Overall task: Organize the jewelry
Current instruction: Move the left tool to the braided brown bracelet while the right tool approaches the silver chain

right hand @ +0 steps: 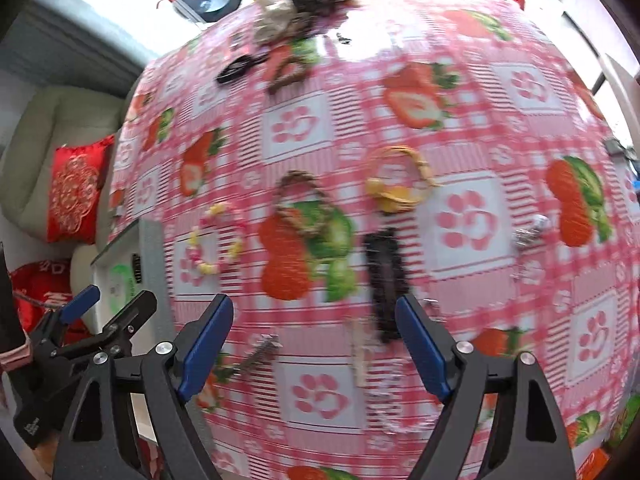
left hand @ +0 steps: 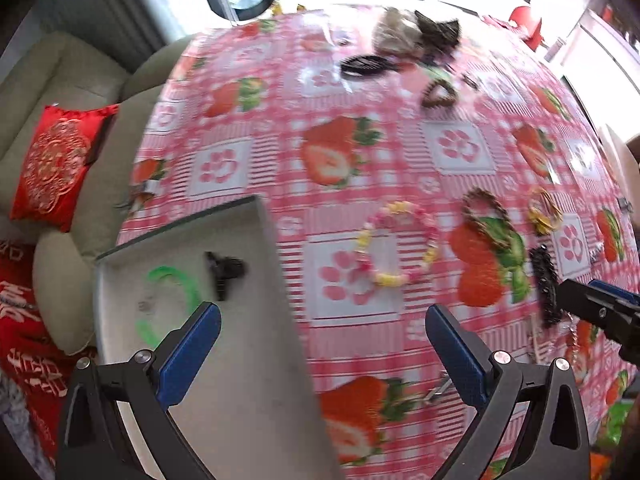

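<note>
Now the left gripper point(left hand: 322, 354) is hovering with fingers wide and empty beside the tray point(left hand: 240, 380), which is holding a green bangle point(left hand: 172, 300) and black clip point(left hand: 224, 272); the right gripper point(right hand: 314, 346) is gaping empty above the black chain point(right hand: 384, 280).

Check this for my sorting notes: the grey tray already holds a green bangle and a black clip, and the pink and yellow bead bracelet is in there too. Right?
Not quite. The grey tray does hold the green bangle and the black clip, but the bead bracelet lies outside it, on the strawberry tablecloth beside the tray. The left wrist view shows this.
</note>
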{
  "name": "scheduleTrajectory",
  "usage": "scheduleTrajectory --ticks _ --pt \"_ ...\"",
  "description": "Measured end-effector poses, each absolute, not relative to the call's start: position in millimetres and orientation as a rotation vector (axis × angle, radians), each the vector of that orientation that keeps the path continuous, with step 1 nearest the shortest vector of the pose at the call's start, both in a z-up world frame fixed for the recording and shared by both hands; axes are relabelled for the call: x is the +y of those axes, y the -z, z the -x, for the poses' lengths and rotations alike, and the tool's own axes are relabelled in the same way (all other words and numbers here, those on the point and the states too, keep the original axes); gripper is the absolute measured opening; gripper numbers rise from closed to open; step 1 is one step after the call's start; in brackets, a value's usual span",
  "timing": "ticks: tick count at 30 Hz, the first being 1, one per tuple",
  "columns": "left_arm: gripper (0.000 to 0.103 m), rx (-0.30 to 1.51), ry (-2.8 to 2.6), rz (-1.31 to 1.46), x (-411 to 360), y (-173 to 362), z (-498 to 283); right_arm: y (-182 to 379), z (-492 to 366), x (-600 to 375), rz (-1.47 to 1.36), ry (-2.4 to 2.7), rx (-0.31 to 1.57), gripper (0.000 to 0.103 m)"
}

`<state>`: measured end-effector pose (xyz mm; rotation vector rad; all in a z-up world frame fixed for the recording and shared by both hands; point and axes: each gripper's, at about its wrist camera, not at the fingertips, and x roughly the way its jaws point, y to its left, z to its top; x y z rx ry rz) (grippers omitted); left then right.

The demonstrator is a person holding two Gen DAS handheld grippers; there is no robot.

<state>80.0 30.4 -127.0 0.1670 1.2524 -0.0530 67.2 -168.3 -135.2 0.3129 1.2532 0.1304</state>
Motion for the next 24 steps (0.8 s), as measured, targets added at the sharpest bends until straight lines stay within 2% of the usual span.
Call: scheduleTrajectory --ticks 24 --pt "0.103 1.320 0.172 -0.158 -75 162 -127 161 -68 -292 -0.291 0.080 1.312 0.088"
